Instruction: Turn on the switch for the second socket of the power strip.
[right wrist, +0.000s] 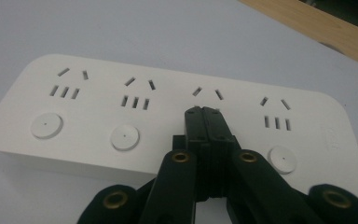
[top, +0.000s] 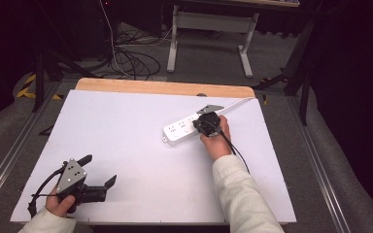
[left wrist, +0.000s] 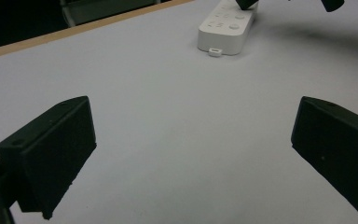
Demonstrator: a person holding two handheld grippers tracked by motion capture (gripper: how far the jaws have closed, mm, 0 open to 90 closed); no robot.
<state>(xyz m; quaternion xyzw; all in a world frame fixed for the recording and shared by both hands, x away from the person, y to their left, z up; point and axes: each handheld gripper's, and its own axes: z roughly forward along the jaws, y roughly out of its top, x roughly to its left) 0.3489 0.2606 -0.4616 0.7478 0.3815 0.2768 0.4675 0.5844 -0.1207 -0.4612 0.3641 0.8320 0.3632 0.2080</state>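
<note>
Where the closed right gripper presses, the power strip's third button hides.

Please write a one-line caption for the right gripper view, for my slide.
Shut right gripper poised over the third socket group of a white four-way power strip on the white table.

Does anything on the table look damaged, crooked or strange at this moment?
Nothing stands out. The white power strip lies flat on the table, at an angle to its edges, and looks undamaged. The right hand-held gripper, jaws shut, is over its third socket group.
</note>
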